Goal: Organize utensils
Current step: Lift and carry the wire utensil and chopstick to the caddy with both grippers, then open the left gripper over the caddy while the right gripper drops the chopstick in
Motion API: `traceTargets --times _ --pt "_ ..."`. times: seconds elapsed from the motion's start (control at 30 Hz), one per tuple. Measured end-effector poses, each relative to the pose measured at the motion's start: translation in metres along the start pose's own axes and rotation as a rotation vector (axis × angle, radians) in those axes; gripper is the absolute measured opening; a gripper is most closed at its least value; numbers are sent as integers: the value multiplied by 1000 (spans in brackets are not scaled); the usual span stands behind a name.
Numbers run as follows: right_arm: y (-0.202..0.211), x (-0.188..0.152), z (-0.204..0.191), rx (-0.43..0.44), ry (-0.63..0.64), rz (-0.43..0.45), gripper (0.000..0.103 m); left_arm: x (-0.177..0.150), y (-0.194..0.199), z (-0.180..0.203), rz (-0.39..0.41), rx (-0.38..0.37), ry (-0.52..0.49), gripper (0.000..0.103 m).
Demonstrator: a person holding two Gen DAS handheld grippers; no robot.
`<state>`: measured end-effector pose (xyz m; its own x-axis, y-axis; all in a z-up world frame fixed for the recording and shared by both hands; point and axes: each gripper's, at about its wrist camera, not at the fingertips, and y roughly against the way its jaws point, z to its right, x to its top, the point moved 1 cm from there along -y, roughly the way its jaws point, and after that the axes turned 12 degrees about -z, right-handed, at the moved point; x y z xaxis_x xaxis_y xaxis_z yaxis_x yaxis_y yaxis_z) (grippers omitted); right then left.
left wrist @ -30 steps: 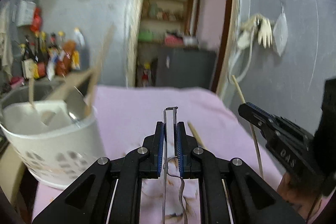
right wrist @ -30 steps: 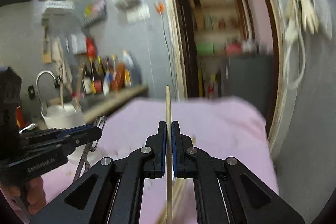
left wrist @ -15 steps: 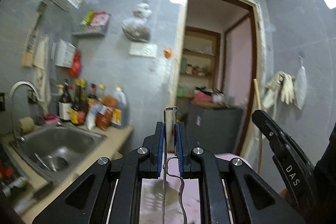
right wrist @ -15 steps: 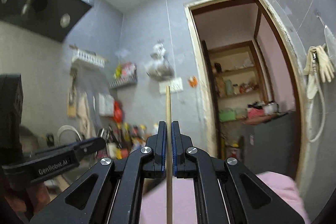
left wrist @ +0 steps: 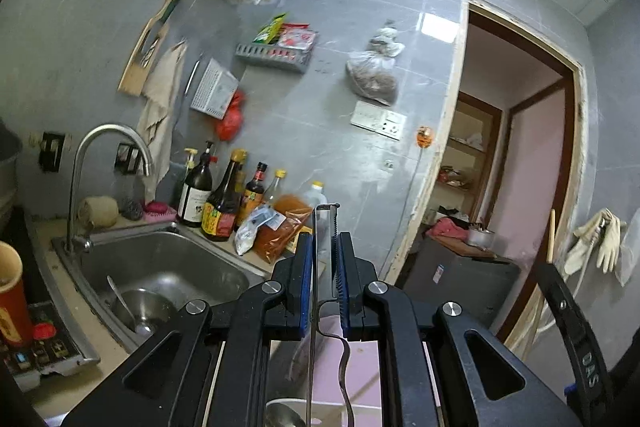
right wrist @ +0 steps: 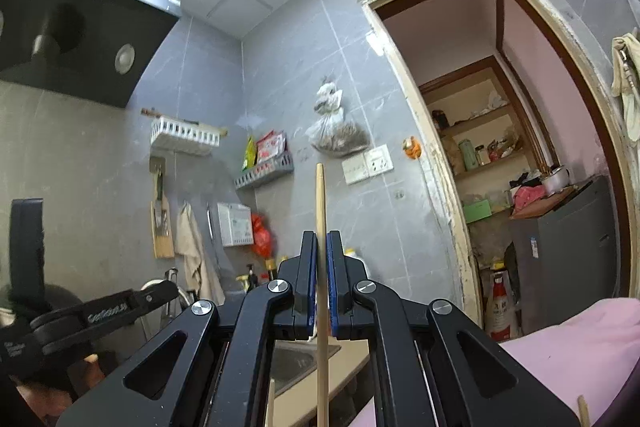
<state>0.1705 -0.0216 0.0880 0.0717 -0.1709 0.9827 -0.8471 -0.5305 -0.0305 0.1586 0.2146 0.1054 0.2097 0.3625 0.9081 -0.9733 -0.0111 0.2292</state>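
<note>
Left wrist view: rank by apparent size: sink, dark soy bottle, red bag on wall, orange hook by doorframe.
1. sink
2. dark soy bottle
3. red bag
4. orange hook

Fisheye and differing distances skew this; the bottle and bag are close.

Each camera sits just behind its own gripper, looking forward along the fingers and tilted upward at the grey tiled wall; the left view takes in the sink (left wrist: 160, 279) close below; the right view reaches the ceiling; both share the doorway (left wrist: 516, 163), wall socket (right wrist: 367, 163) and hanging bag (right wrist: 335, 131).
</note>
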Motion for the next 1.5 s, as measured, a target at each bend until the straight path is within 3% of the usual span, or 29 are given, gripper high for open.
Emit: traceTargets --times 0.77,1.03,1.5 --pt "-20 -43 5 -46 26 -59 3 -54 -24 6 5 57 -30 10" --pt "-18 -50 3 -50 53 -83 3 -67 -30 5 -56 60 -25 10" --pt "-9 -53 8 -18 87 -220 9 -77 -25 13 -204 -7 -44 12"
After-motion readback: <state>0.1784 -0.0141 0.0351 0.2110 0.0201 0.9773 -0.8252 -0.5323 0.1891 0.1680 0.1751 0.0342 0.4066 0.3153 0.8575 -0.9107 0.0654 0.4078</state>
